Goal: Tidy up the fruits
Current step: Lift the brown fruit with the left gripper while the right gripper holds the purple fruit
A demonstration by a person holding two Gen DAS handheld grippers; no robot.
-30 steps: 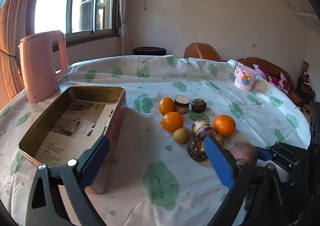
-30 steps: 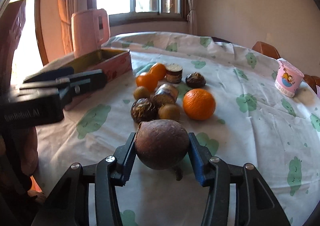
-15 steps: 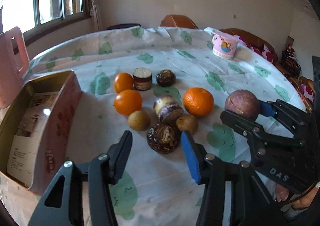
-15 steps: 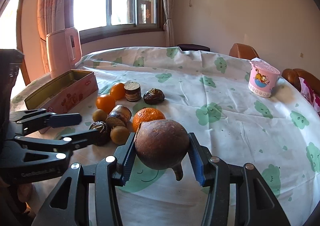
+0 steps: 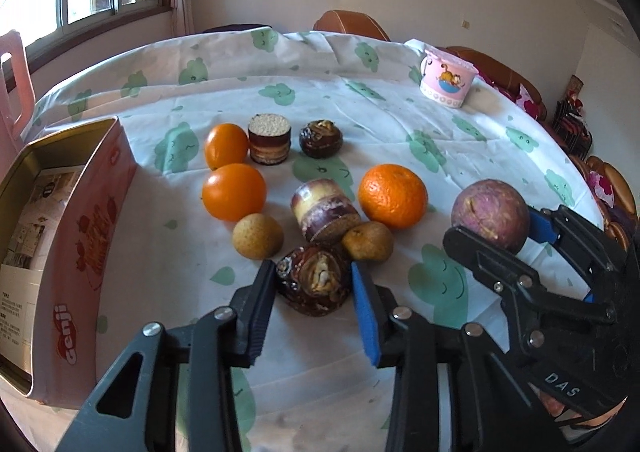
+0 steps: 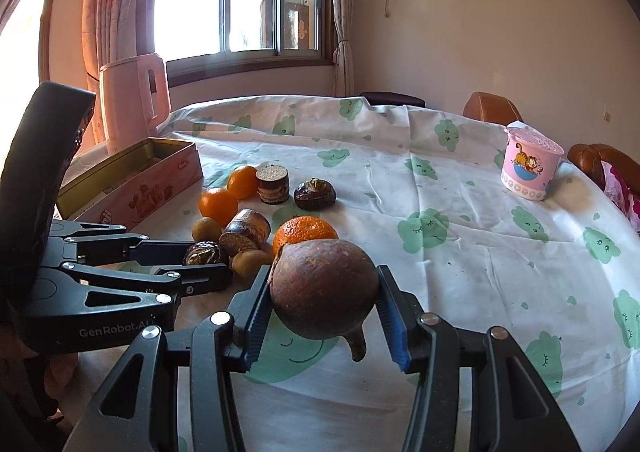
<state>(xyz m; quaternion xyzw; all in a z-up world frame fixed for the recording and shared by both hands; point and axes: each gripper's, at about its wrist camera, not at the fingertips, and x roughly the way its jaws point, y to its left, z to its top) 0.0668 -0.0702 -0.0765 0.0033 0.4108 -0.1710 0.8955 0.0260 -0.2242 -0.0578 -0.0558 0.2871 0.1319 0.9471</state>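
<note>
Swings off the pink tin (image 5: 80, 236) since a second ago and sits low at the near edge of the fruit cluster. Far left: pink kettle (image 6: 132, 99), cut by the frame edge in the left wrist view. Beside it the tin, lid off, printed paper inside, near corner cropped. Bare tablecloth (image 5: 180, 292) between tin wall and fruit, an open lane.

Next right, two smooth oranges (image 5: 234, 191), one behind the other, with a tan longan (image 5: 258, 236) just in front. Behind them an upright layered cylinder (image 5: 269, 139) and a dark bun-like lump (image 5: 321, 139); hard to say whether fruit or cake.

Centre: left gripper (image 5: 311, 266), jaws just closed in, pads now against both sides of a dark wrinkled lump (image 5: 312, 292) resting on the cloth. Tight quarters here, with a toppled cylinder (image 5: 324, 211) right behind the lump and a second longan (image 5: 368, 248) at the tip of the right pad. Beyond those, a rough-skinned mandarin (image 5: 392, 195).

Further right: right gripper (image 6: 324, 272), clamped on a round purple-brown fruit (image 6: 324, 292), stem hanging below. Hides part of the mandarin in its own view; whether clear of the cloth, hard to tell. Wide bare cloth on the right, up to a pink cartoon cup (image 6: 528, 171) near the far rim. Chair backs (image 6: 492, 107) past the table edge, partly hidden.
</note>
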